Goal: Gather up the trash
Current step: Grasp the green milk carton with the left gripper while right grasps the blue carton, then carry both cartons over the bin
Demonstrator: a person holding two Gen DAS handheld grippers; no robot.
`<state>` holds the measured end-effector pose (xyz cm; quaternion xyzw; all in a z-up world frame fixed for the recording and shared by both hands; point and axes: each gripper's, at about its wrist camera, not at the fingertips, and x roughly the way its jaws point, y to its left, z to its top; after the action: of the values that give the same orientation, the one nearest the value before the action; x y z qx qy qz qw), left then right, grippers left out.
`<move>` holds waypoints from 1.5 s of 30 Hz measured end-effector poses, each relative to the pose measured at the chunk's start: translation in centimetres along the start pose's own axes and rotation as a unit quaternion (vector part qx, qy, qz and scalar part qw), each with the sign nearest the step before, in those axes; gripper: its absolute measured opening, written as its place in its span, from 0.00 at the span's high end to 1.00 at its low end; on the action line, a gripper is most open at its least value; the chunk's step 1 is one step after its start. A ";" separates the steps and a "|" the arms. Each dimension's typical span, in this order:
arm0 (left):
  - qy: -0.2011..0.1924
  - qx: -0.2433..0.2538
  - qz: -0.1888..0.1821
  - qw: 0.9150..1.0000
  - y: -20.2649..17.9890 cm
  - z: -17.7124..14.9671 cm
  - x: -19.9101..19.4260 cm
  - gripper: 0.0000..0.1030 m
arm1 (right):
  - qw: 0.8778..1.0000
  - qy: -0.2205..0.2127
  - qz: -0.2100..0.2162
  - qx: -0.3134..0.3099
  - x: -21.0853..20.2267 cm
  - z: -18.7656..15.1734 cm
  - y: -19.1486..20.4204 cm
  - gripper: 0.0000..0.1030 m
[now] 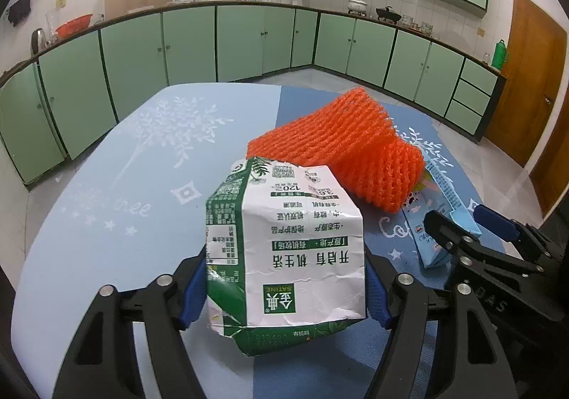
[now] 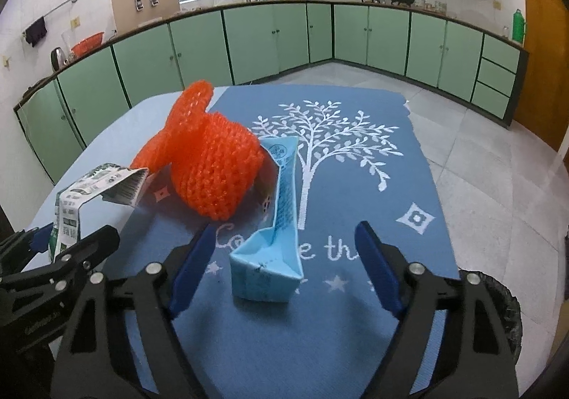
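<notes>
My left gripper (image 1: 284,285) is shut on a crumpled green and white milk carton (image 1: 288,249), held above the blue table mat (image 1: 106,206). The carton also shows at the left of the right wrist view (image 2: 81,199). Orange foam fruit netting (image 1: 355,146) lies behind it on the mat, also seen in the right wrist view (image 2: 209,164). A flattened light blue carton (image 2: 277,235) lies on the dark blue mat (image 2: 355,192), touching the netting. My right gripper (image 2: 286,271) is open, its blue fingers on either side of the blue carton's near end.
The table stands in a kitchen with green cabinets (image 1: 142,53) along the walls. A black-rimmed bin (image 2: 505,306) shows at the table's lower right. A brown door (image 1: 526,71) is at the right. Tiled floor (image 2: 480,150) surrounds the table.
</notes>
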<state>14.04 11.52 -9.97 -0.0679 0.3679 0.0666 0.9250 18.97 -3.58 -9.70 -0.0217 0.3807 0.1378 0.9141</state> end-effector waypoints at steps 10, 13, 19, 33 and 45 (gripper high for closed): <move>-0.001 0.001 0.001 1.000 -0.4 -0.6 0.0 0.31 | 1.000 0.012 0.020 -0.008 0.1 -0.2 0.3 0.67; -0.004 0.004 -0.001 1.000 -0.5 -0.5 -0.3 0.31 | 1.000 0.007 0.024 -0.009 -0.5 -0.3 0.2 0.67; -0.012 0.009 -0.008 1.000 -0.7 -0.7 -1.1 0.31 | 1.000 0.002 0.025 -0.009 -2.5 -0.8 -0.7 0.67; -0.002 0.016 -0.013 1.000 -0.9 -1.4 -1.2 0.31 | 1.000 0.013 0.019 -0.008 -3.3 -0.4 -1.7 0.52; -0.008 0.021 -0.020 1.000 -1.4 -0.9 -1.3 0.31 | 0.999 0.036 0.038 -0.012 -2.5 0.1 -1.7 0.93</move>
<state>12.73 9.91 -9.57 -0.0555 0.3603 0.0407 0.9303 17.84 -5.79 -8.02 -0.0229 0.4123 0.1766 0.8935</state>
